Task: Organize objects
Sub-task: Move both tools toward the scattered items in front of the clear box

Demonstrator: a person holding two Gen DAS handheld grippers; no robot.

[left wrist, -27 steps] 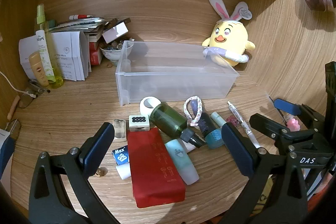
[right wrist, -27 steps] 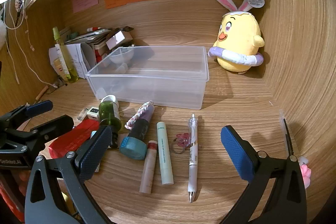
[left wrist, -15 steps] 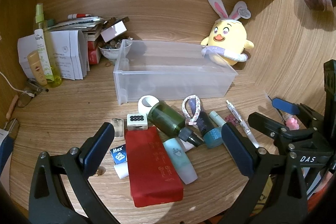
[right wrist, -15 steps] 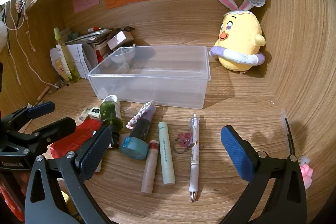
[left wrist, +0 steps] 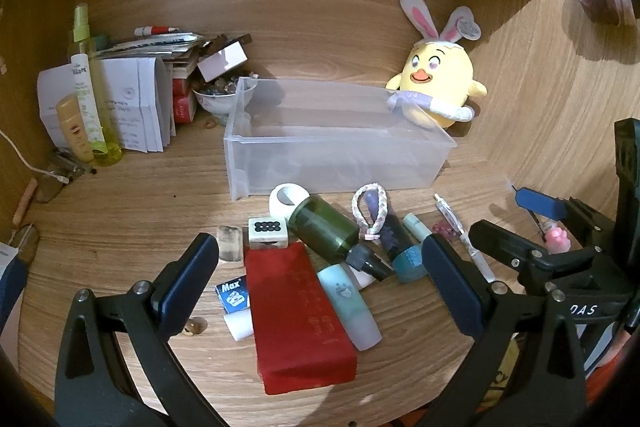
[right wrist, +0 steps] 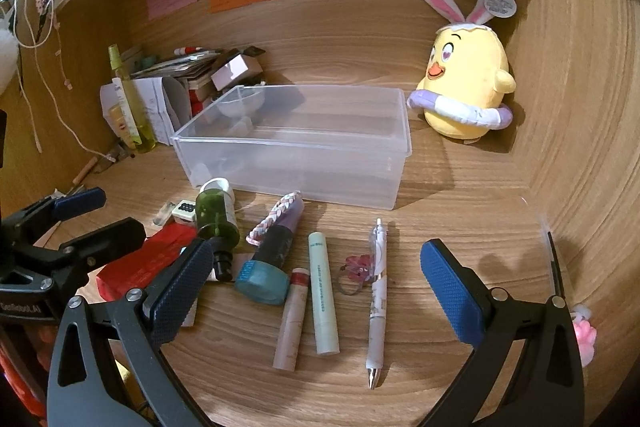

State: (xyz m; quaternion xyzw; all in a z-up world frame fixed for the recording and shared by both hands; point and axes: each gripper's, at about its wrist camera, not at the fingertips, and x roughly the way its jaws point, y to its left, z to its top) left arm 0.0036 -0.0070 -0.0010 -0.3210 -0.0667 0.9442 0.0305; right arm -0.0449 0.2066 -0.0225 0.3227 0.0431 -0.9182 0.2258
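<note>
Right wrist view: right gripper [right wrist: 316, 287] hangs over the tabletop [right wrist: 460, 211], jaws spread wide, nothing between them.
Left wrist view: left gripper [left wrist: 320, 275] likewise gapes empty above a red pouch [left wrist: 298, 315].
Near row: white pen [right wrist: 377, 301], pale green tube [right wrist: 323, 297] and pink tube [right wrist: 294, 319] lie side by side on the tabletop.
Middle: green bottle [right wrist: 216, 213] and braided band [right wrist: 274, 219] sit just in front of the bin.
Far: clear bin [right wrist: 296, 163] appears empty; plush chick [right wrist: 466, 87] stands behind it, to the right.
Progress: apparently nothing sorted yet; every loose item remains to be binned.
</note>
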